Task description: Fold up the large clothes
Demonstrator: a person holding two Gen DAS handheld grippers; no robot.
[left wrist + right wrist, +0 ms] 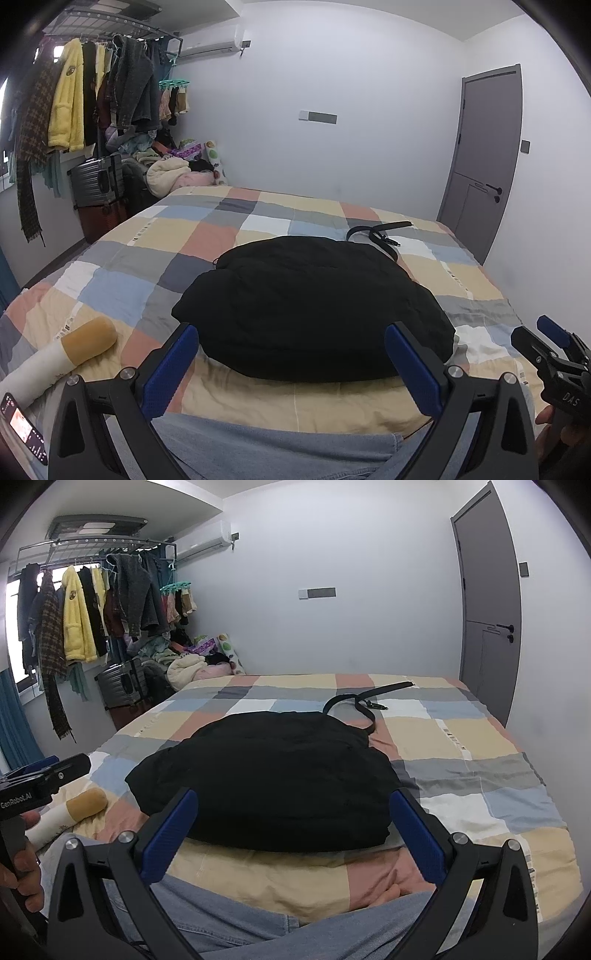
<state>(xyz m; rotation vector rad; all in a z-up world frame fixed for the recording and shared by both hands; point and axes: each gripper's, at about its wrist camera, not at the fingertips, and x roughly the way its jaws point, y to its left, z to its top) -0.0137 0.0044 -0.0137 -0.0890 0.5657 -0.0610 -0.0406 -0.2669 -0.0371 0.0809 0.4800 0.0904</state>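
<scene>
Black garment (310, 310) bundled on checked bed (147, 236), near edge. Left gripper (291, 365) wide open, empty, near it. Right gripper (291, 834) same. Black belt (380, 236) far right.

The right gripper (291, 830) hung spread wide over the near edge of the black garment (266, 779), a folded mound on the checked bedspread (480, 775). A black belt (365, 705) lay just behind the garment.

Matt black cloth garment (314, 306) on a soft, checked cotton-look bedspread (155, 236).
</scene>
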